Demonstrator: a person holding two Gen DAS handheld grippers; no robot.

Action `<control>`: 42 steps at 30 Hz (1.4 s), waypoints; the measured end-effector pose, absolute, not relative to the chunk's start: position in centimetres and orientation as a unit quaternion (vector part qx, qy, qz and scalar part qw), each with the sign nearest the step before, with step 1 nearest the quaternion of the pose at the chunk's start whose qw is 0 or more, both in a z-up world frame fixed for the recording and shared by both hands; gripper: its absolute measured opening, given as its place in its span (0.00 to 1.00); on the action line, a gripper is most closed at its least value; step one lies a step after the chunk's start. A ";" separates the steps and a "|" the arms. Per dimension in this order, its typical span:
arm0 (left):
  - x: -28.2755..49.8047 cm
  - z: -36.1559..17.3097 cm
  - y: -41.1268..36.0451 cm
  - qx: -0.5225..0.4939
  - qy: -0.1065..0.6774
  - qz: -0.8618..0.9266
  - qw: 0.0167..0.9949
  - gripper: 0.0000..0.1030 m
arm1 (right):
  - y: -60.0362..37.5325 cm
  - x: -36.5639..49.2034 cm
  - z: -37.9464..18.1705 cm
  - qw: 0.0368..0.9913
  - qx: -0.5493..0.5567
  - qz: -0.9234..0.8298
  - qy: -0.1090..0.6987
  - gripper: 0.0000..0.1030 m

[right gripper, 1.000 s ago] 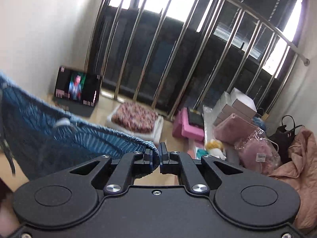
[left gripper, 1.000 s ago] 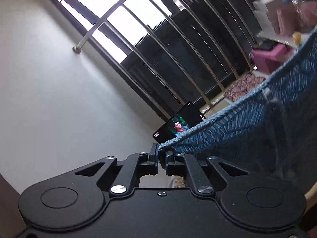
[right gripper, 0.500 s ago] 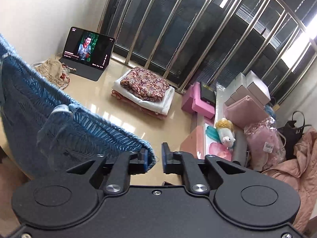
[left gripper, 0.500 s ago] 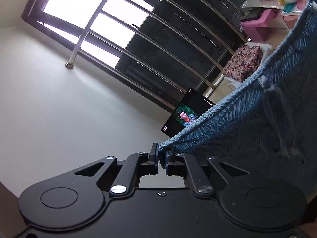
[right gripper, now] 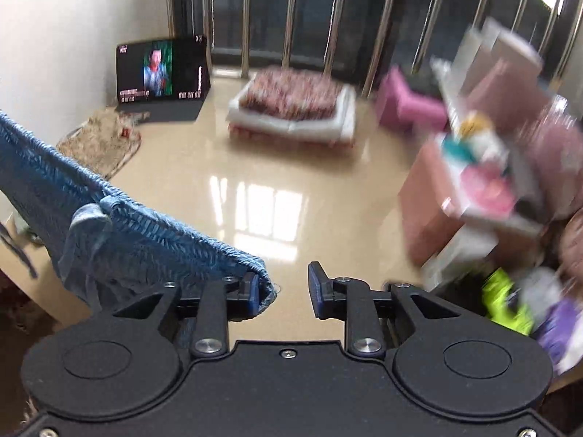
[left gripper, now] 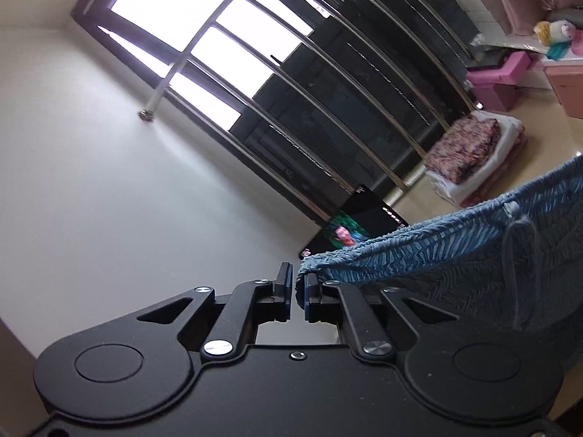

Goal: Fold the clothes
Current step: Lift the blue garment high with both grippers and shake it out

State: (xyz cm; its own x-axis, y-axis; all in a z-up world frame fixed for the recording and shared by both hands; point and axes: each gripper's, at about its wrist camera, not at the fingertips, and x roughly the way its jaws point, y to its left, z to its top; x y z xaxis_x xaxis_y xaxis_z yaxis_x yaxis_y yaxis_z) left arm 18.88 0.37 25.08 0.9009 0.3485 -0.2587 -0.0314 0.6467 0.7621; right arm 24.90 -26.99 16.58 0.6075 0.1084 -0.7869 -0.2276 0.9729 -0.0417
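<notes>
Ahead of the grippers: one blue garment (right gripper: 120, 225), one tablet (right gripper: 162, 69), one stack of folded clothes (right gripper: 295, 109), one woven mat (right gripper: 102, 142), one pink block (right gripper: 408, 105), one plush toy (left gripper: 552, 34).

You can't read any words or numbers here. The tablet (right gripper: 163, 73) by the wall has small white marks around its picture of a person, but they are too tiny and blurry to make out.

Blue ribbed garment (right gripper: 153, 233), black grippers with blue-padded fingers (right gripper: 254, 293), glossy beige floor (right gripper: 255, 189), maroon-speckled folded pile (right gripper: 291, 96).
</notes>
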 end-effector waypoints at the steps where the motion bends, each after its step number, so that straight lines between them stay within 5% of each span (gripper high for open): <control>1: 19.1 24.5 0.2 0.412 0.200 0.105 0.882 0.04 | -26.8 24.9 15.9 0.894 -0.064 0.100 0.433 0.05; 7: 19.9 22.8 1.2 0.428 0.222 0.112 0.869 0.03 | -26.2 24.5 17.0 0.915 -0.086 0.077 0.386 0.05; 18: 22.3 26.9 2.8 0.390 0.200 0.128 0.890 0.03 | -27.5 24.6 28.2 0.956 -0.096 0.064 0.271 0.06; 26: 31.0 27.6 1.3 0.350 0.190 0.143 0.906 0.03 | -25.6 32.6 29.0 0.961 -0.120 0.001 0.248 0.06; 34: 39.3 33.8 1.2 0.276 0.140 0.169 0.936 0.03 | -25.3 40.2 34.3 0.978 -0.102 -0.045 0.179 0.06; 42: 38.0 32.5 1.9 0.263 0.105 0.135 0.950 0.03 | -26.3 40.5 34.1 0.986 -0.127 -0.015 0.110 0.06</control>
